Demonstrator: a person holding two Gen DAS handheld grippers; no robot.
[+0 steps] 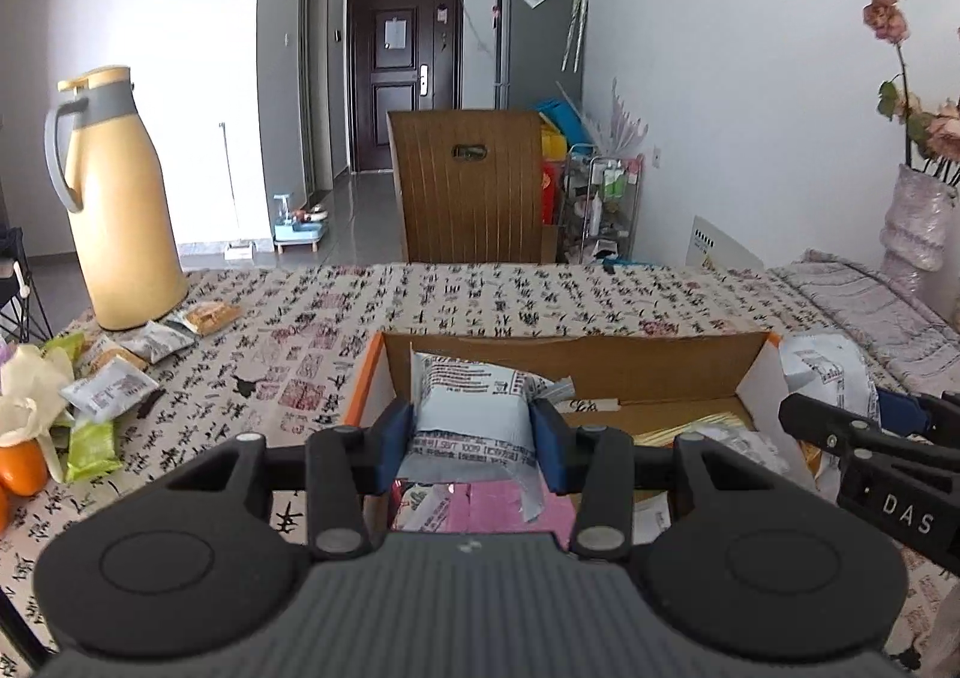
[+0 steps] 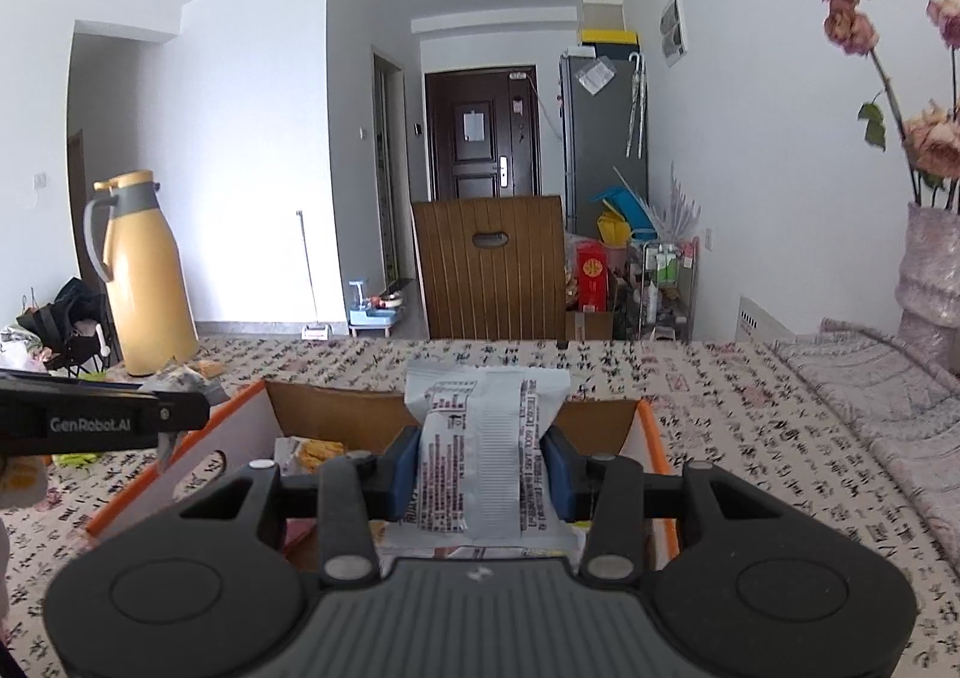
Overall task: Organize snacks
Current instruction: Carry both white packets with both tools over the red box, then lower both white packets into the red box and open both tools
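Snacks sit in three places; one white snack packet (image 1: 474, 408) is clamped between the blue pads of the left gripper (image 1: 474, 441) above the open cardboard box (image 1: 576, 360); a second white packet (image 2: 486, 462) is pinched upright in the right gripper (image 2: 483, 468), over the same box (image 2: 651, 438) toward its right side; more packets (image 1: 480, 504) lie inside the box at its near end; a loose heap of snacks (image 1: 114, 384) lies on the patterned tablecloth (image 1: 480, 294) at the left, near the yellow thermos jug (image 1: 123, 210); a vase of dried flowers (image 1: 918, 222) stands far right.
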